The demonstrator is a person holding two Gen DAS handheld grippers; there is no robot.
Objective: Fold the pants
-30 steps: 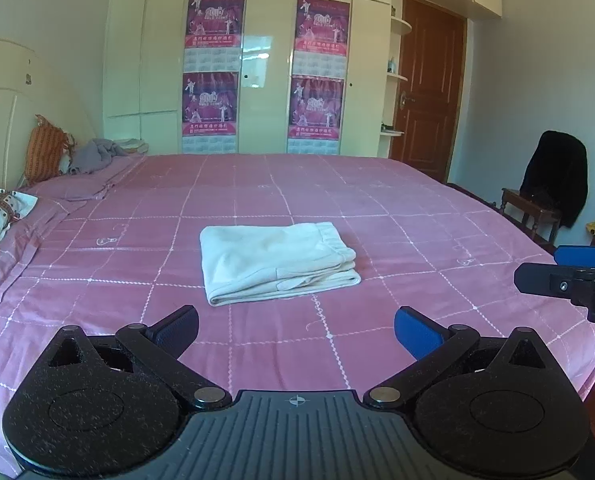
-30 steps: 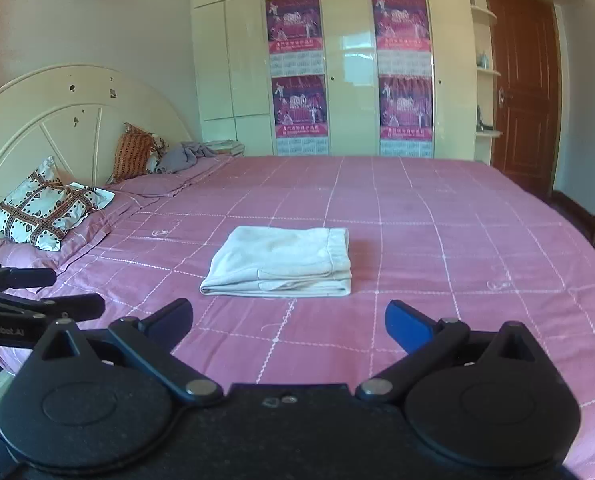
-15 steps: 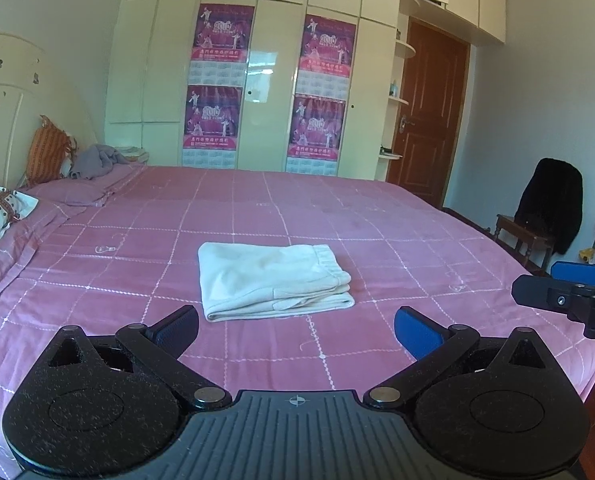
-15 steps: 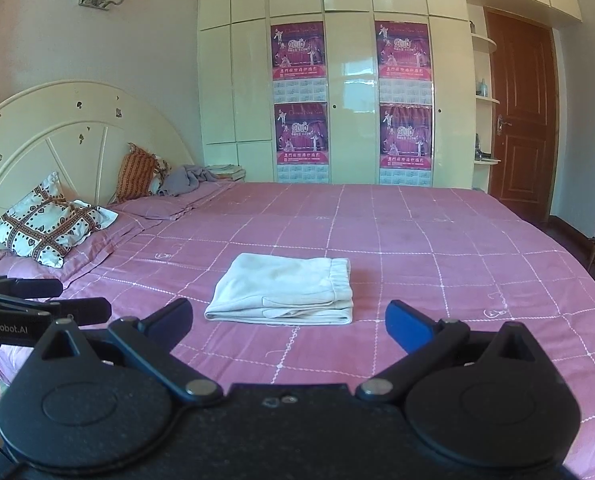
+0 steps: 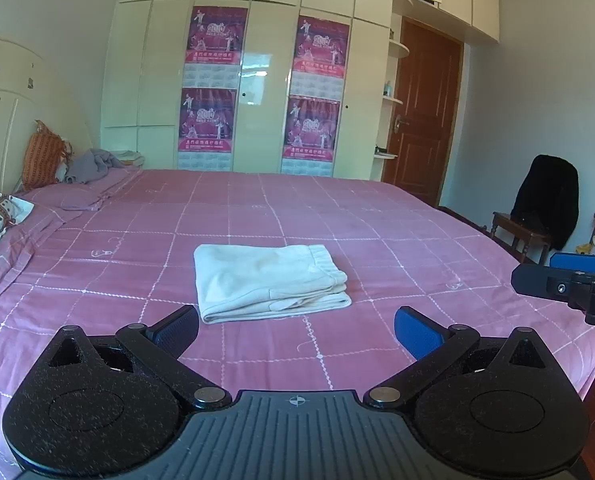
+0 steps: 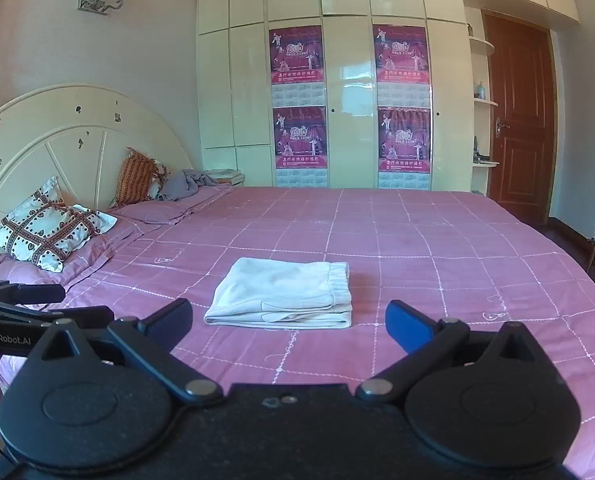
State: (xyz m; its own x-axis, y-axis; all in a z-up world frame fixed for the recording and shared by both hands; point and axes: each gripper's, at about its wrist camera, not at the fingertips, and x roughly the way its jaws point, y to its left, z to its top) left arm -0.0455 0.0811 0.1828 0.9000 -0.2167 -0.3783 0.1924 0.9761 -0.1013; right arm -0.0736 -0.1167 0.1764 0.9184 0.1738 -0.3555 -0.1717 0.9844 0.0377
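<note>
Folded cream cotton pants (image 5: 269, 282), just one pair, are lying mid-bed on the pink grid-stitched bedspread (image 5: 397, 236). Both claws, left gripper (image 5: 296, 330) and right gripper (image 6: 288, 322), are hanging wide open, gripping nothing, well short of them. Four magenta posters (image 6: 296, 54) are covering the cream wardrobe (image 6: 349, 80); two cushions are sitting by the headboard.

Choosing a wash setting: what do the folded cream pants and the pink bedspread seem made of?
Folded cream pants: probably soft, matte cotton knit, going by the gathered elastic waistband and thick, rounded folds. Pink checked bedspread: apparently a thin woven fabric, matte, with white stitched grid lines.
</note>
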